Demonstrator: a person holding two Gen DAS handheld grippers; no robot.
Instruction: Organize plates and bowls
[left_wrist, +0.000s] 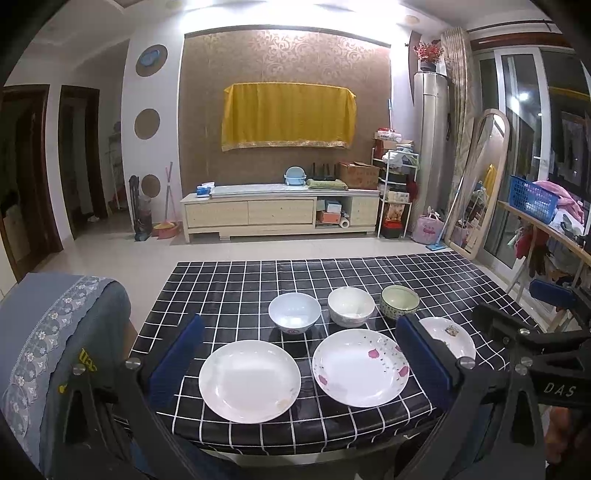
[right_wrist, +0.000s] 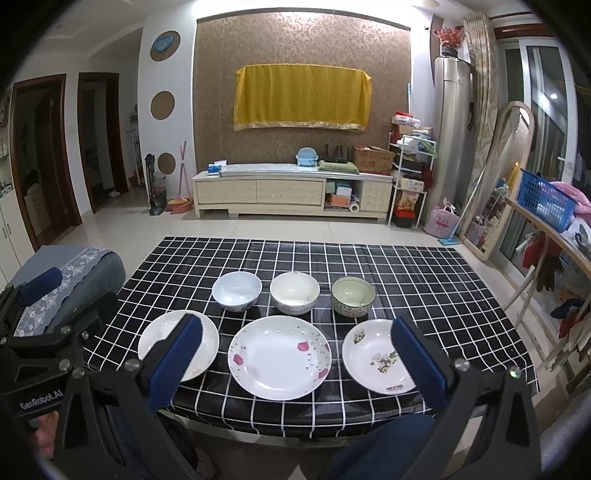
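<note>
On the low table (right_wrist: 424, 280) before me, covered in a black cloth gridded with white lines, six dishes sit in two rows. Nearest me: a plain white round plate (right_wrist: 207, 339), a white plate with pink flower prints (right_wrist: 279, 357), and a smaller white plate with a faded floral motif (right_wrist: 373, 356). Behind them, apart from one another: a pale blue-white bowl (right_wrist: 237, 290), a cream bowl (right_wrist: 294, 292), and a green-patterned bowl (right_wrist: 353, 296).
</note>
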